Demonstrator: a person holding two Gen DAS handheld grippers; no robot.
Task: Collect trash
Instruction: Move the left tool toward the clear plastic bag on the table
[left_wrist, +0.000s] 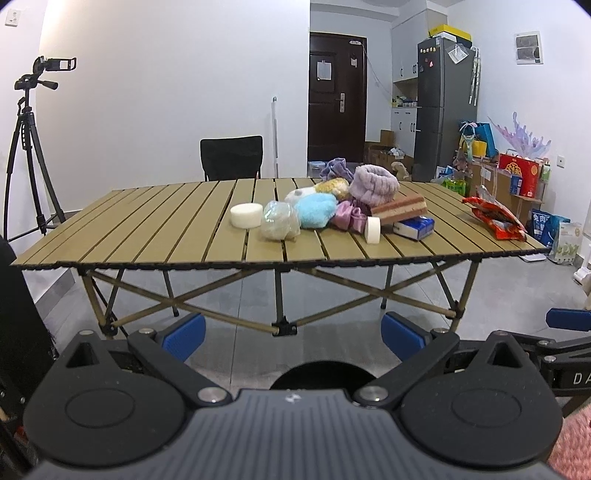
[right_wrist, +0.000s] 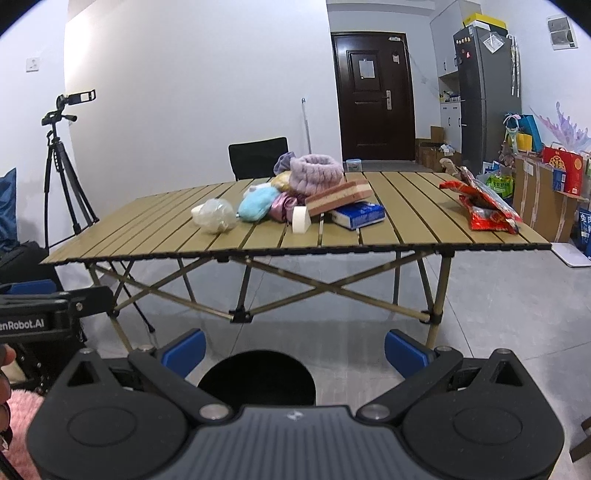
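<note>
On the slatted folding table (left_wrist: 147, 221) lies a heap: a crumpled clear plastic bag (left_wrist: 279, 219), a white foam disc (left_wrist: 246, 215), a white tape roll (left_wrist: 373, 229), a blue-white tissue pack (left_wrist: 413, 226), a sponge block (left_wrist: 399, 208) and fluffy fabric items. A red snack bag (left_wrist: 495, 216) lies apart at the table's right end, also seen as the red snack bag (right_wrist: 484, 206). My left gripper (left_wrist: 293, 339) and right gripper (right_wrist: 295, 350) hang open and empty, low and well short of the table's front edge. A black round bin (right_wrist: 256, 376) sits just below them.
A black chair (left_wrist: 231, 157) stands behind the table. A tripod with a camera (left_wrist: 26, 147) is at the left wall. Boxes and bags (left_wrist: 517, 177) crowd the right wall beside a grey fridge (left_wrist: 443, 103). Bare grey floor lies between me and the table.
</note>
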